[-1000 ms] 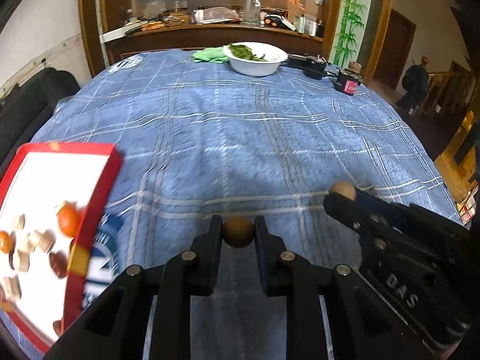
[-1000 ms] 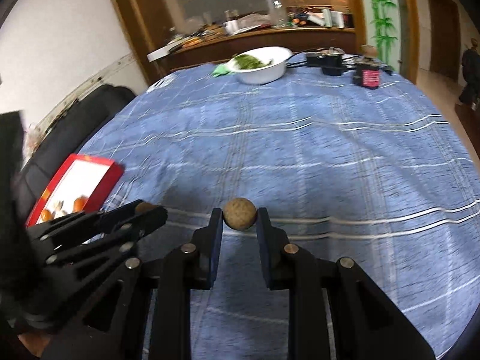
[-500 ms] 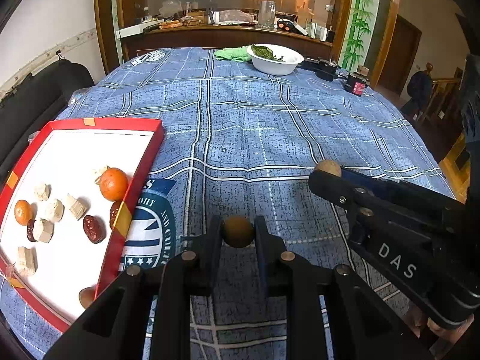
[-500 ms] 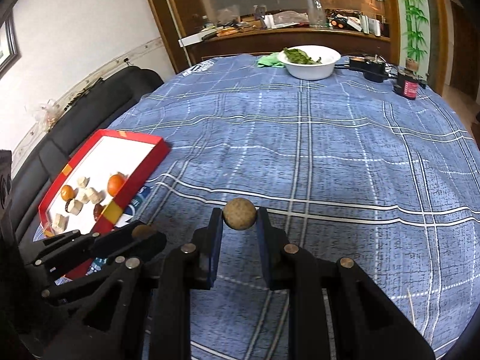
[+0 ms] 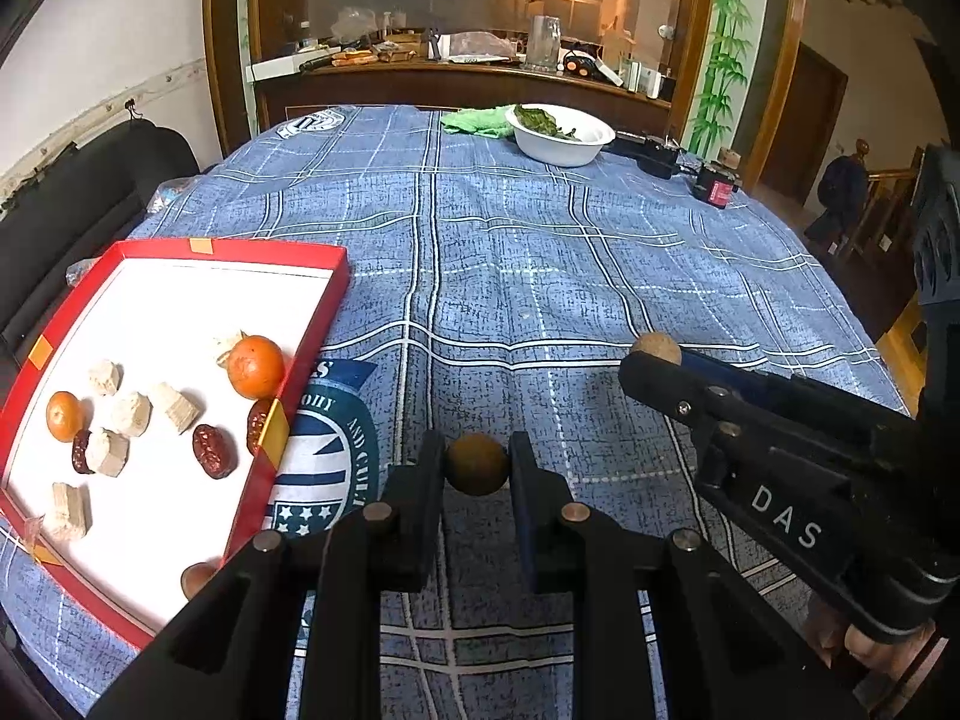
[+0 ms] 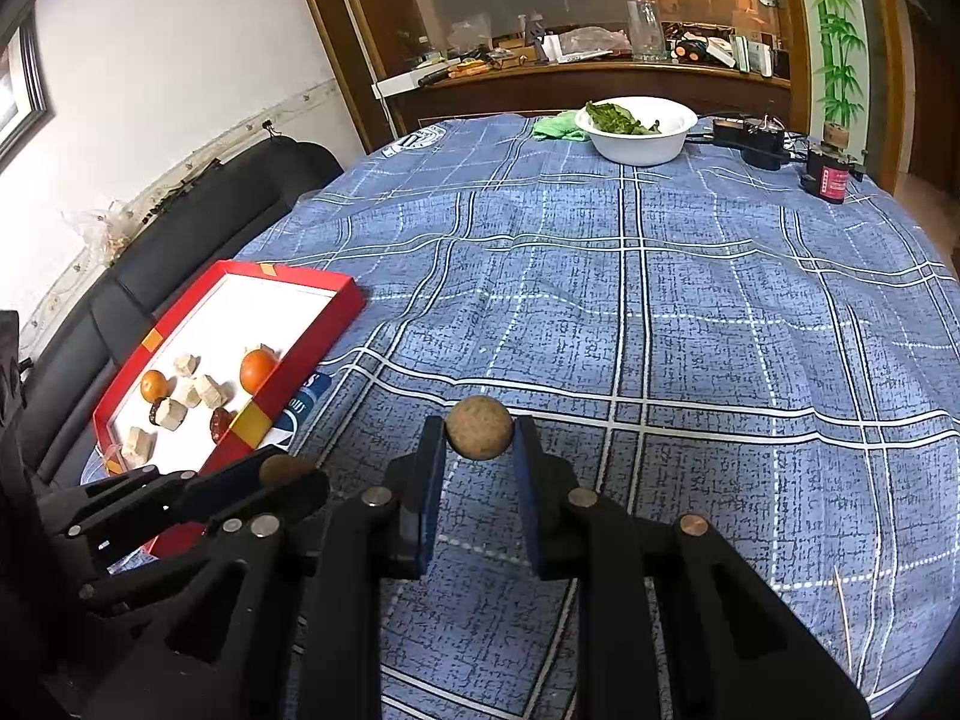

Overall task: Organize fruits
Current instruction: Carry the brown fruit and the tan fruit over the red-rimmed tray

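In the left wrist view, the red-rimmed, white-floored cardboard tray [image 5: 327, 306] runs off the left edge. A small round brown fruit [image 5: 195, 578] at its near rim is half hidden behind the black left gripper [image 5: 477, 468]. Clutter on the wooden sideboard [image 5: 456, 81] beyond is too small to identify.

A home dining room: clothed table [image 5: 540, 252], cluttered sideboard [image 5: 456, 84] (sofa [image 6: 198, 222] alongside).

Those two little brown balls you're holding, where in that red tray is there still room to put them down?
The far half of the red tray is bare white, from its far rim down to the big orange. The near half is crowded: small orange, pale cubes, dark dates. Outside it, the blue tablecloth lies bare up to the white bowl.
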